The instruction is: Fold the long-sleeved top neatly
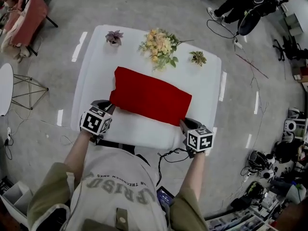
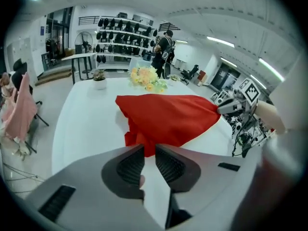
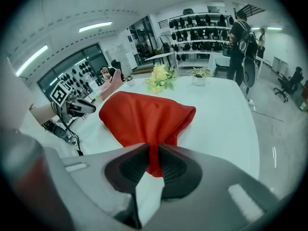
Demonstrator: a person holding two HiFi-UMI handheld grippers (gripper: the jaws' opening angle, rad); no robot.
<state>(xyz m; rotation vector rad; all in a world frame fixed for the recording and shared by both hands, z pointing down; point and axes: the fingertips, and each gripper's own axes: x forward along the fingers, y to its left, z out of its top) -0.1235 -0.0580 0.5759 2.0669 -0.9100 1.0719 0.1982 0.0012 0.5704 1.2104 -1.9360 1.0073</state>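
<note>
The red long-sleeved top [image 1: 149, 97] lies folded into a rectangle on the white table [image 1: 96, 81]. My left gripper [image 1: 109, 107] is at the top's near left corner, and in the left gripper view my left gripper [image 2: 149, 150] is shut on a pinch of the red top [image 2: 168, 117]. My right gripper [image 1: 183, 124] is at the near right corner. In the right gripper view my right gripper [image 3: 153, 153] is shut on a hanging fold of the top [image 3: 144, 117]. Both pinched corners are lifted a little off the table.
A yellow flower bouquet [image 1: 159, 46] and two small potted plants [image 1: 114, 36] [image 1: 198, 57] stand along the table's far edge, just behind the top. A black cable [image 1: 168, 155] hangs at the near edge. A chair with pink cloth [image 1: 29, 18] stands at the far left.
</note>
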